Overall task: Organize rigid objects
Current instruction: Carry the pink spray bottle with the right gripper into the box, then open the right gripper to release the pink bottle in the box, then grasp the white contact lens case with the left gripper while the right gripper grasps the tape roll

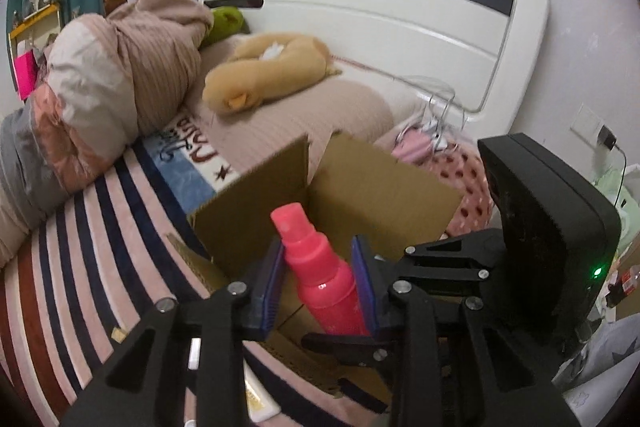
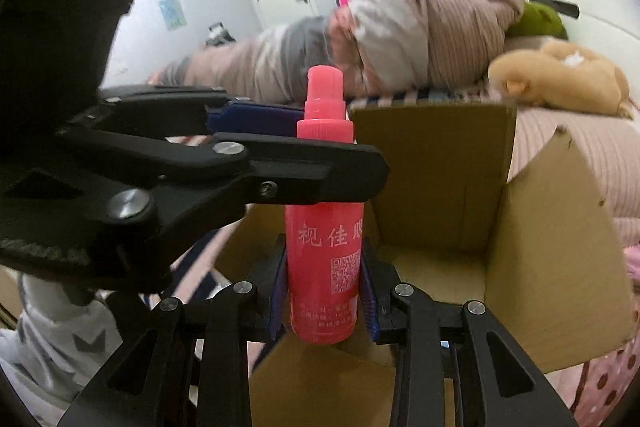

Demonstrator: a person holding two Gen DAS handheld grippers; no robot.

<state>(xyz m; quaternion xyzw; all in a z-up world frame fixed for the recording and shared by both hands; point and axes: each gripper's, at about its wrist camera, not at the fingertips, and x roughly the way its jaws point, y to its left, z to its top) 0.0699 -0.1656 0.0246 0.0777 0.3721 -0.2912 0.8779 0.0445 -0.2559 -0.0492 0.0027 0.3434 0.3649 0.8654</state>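
Lowest in the right wrist view, the right claw (image 2: 325, 301) has its blue pads (image 2: 370, 301) closed against the lower body of one pink spray bottle (image 2: 326, 227), which stands upright at frame centre with printed characters and a QR code facing the camera. Just above, the left claw (image 2: 320, 143) reaches in from the left of the frame and crosses the bottle at its shoulder. In the left wrist view the left claw (image 1: 318, 279) shows its blue pads (image 1: 366, 279) set to either side of the bottle (image 1: 320, 267); the left pad seems to touch, while a slim gap appears on the right, so I cannot tell whether it truly grips.

Judging from this, the step is a handover or a two-handed lowering of the bottle into the box. To do it well, one claw should be firmly closed before the other lets go, the bottle kept vertical, and its base carried over the near flap before going down.

Behind the bottle sits one open cardboard box (image 2: 460, 195), flaps raised, its inside appearing empty from here. It rests on the bed (image 1: 72, 267), on a striped blanket. Farther back lie one tan plush toy (image 1: 264, 71), one green plush (image 1: 226, 21) and one bundled quilt (image 1: 132, 67), with the white headboard (image 1: 400, 19) at the upper right.
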